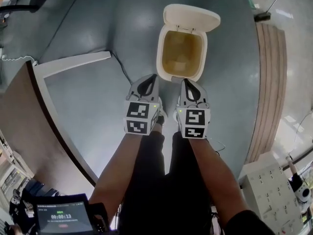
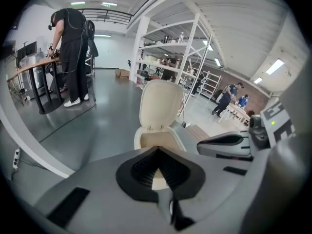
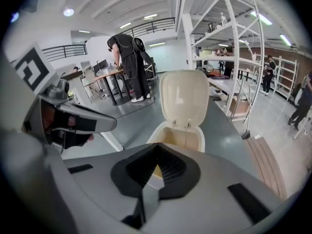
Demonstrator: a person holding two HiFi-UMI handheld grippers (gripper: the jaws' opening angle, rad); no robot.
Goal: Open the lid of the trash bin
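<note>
Standing open, trash bin (image 1: pixel 181 53) has table (image 1: pixel 27 126) nearby.

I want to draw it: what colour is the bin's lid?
Cream, nearly white. The raised lid shows best in the right gripper view.

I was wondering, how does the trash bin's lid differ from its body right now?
The lid is tipped up at the far edge; the body stands upright, mouth open. The lid looks pale cream; the body's inside looks yellower. Both have rounded outlines, joined by hinges.
</note>
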